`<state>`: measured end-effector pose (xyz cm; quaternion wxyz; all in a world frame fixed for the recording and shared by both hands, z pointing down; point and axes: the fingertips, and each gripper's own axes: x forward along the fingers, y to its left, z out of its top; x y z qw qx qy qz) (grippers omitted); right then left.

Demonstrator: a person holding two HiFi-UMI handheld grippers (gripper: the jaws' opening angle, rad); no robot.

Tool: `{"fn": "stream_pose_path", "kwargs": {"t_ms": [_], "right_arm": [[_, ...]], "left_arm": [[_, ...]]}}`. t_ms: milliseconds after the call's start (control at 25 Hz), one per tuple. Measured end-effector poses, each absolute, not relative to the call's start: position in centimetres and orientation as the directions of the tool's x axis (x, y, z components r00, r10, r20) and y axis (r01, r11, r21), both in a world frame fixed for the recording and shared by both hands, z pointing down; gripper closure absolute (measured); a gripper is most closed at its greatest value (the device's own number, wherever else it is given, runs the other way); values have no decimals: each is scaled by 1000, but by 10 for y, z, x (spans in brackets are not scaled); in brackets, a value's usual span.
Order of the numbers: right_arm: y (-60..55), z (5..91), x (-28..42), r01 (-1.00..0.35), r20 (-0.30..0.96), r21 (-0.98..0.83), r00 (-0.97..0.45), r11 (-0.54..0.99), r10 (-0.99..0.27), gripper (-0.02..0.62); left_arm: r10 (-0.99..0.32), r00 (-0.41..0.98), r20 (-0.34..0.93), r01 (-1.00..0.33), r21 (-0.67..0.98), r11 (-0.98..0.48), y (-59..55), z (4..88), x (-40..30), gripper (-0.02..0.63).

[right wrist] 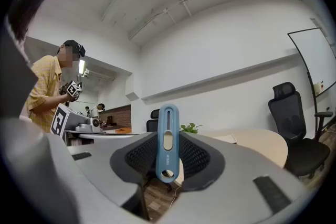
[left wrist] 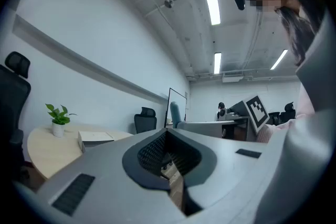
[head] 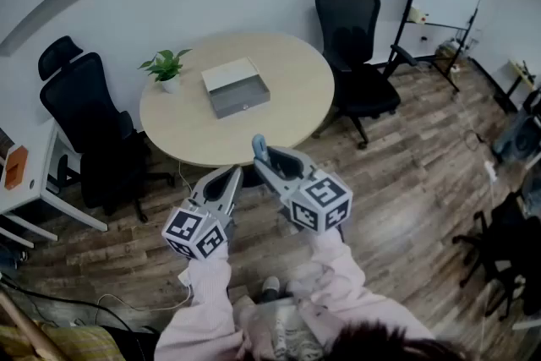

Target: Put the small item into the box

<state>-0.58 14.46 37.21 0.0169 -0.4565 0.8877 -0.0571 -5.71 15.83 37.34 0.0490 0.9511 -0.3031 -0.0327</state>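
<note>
Blue cutter (right wrist: 167,136) in right gripper (head: 260,155)

small item (right wrist: 167,139): is showing smooth blue plastic, slight sheen
right gripper (head: 264,158) shell: is reading as matt grey plastic
pads (right wrist: 198,157): are showing black, rough dimpled facing
table (head: 287,72) ahead of tongs: is showing a pale, smooth, matt wood-look top
box (head: 241,103): is looking matt grey
floor (head: 406,182) under tongs: is showing wood planks
sleeves (head: 207,300) behind tongs: are showing soft pink cloth
</note>
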Motion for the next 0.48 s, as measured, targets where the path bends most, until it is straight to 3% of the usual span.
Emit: {"fn": "stream_pose_path", "kwargs": {"t_ms": [480], "right_arm": [[147, 370, 14, -813, 24, -125, -575, 568, -818, 471]], "left_arm": [[-583, 811, -39, -576, 119, -809, 159, 368, -43, 597]]}}
